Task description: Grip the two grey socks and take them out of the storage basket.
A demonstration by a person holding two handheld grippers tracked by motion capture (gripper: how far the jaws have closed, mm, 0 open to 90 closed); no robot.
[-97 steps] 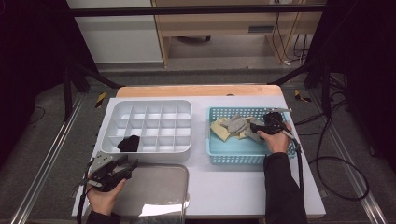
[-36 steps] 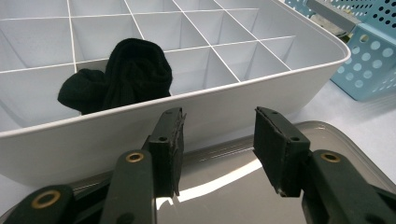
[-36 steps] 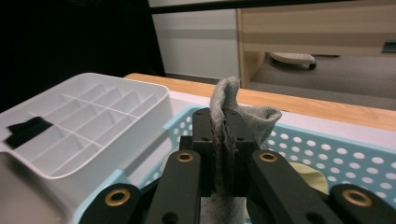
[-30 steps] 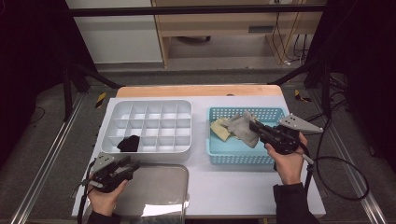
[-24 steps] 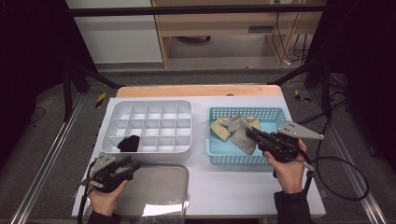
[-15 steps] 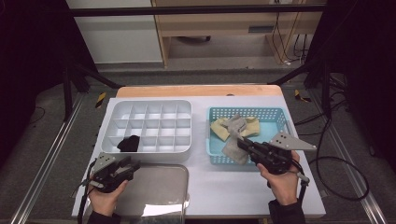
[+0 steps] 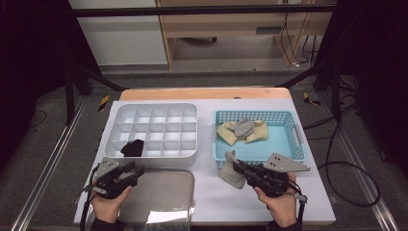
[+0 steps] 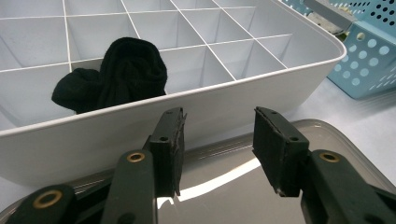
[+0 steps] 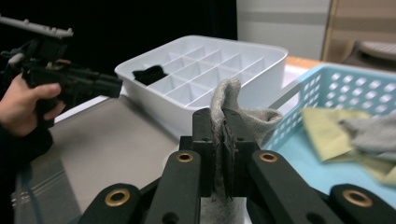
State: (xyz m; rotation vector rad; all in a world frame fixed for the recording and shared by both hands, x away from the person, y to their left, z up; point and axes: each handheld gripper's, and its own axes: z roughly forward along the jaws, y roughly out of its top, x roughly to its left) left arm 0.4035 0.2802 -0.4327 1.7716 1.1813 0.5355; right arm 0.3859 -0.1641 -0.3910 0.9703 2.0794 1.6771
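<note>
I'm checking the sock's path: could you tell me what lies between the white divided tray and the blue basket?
In the high view, only a bare strip of white table separates the divided tray from the blue basket.

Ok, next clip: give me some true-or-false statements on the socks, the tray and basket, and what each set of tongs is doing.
1. The right tongs are shut on a grey sock. True.
2. The left tongs grip the black sock. False: their jaws stand open over the grey lid, and the black sock lies in a compartment of the white divided tray.
3. The blue basket is empty. False: a yellow sock and another grey one lie in it.
4. The held grey sock is outside the basket, over the table. True.
5. The white divided tray stands to the right of the basket. False: it stands to its left.
</note>
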